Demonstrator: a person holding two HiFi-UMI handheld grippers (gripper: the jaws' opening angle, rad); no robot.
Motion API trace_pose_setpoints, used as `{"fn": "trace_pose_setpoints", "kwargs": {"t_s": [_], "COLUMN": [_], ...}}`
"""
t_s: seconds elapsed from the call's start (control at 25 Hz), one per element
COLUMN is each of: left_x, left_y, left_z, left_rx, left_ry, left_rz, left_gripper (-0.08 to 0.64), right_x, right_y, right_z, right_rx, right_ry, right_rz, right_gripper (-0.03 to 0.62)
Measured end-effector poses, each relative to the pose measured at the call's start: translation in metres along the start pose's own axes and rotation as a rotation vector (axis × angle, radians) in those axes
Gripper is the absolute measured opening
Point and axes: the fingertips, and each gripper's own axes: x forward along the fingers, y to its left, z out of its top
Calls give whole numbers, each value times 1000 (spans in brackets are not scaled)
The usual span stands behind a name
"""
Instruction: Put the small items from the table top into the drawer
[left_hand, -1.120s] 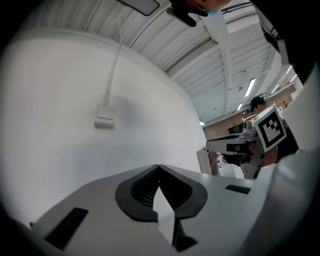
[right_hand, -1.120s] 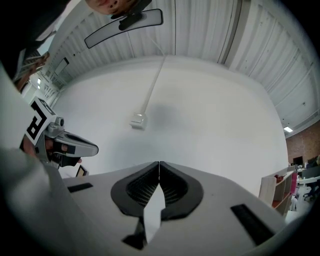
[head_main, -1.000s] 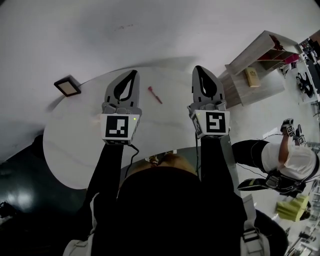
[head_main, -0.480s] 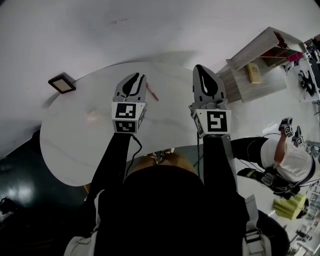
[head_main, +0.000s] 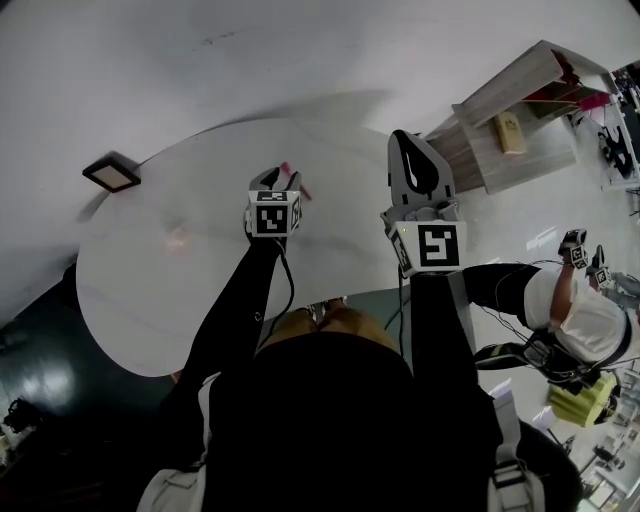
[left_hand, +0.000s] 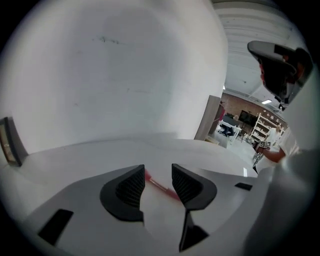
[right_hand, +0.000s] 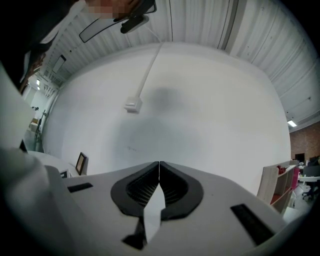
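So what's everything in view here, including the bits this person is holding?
table: one, white, round, under both grippers
stick: one, red, lying on the table
frame: one, dark, at the table's left edge
shelf: one, pale wood, on the floor to the right
other person: one, white top, far right
yellow thing: one, floor at lower right, too small to name
left gripper: one, grey, low over the table, jaws just opened, the stick between them
right gripper: one, grey, above the table, jaws shut, empty
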Motion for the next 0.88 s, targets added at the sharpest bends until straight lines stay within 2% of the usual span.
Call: {"fn": "trace_pose_setpoints", "kwargs": {"t_s": [0.2,0.4,0.6,0.68,0.72,0.88], "left_x": [29,40,39,40,40,41], "left_y": [0,4,3,-2,-4,-5], "left_z": [-23,-43,-45,-46,-47,-48], "left_rx": [-35,24,71,105,116,130], "left_ry": [103,194,209,224,227,223], "left_rz": [17,38,27,-3,-10,-15], "left_gripper": [183,189,163,66,54,52], "right_x": [4,4,4,4,4,5], "right_y": [-1,-3,-7,-6,-5,-2], "right_z": [-10,-20,-22,-23,-24,-25], "right_rx": [8,20,33,34,33,31], "right_ry": [19,38,38,39,40,41], "right_rz": [4,-2,-12,-11,-9,-5], "right_gripper": [28,28,28,28,28,28]}}
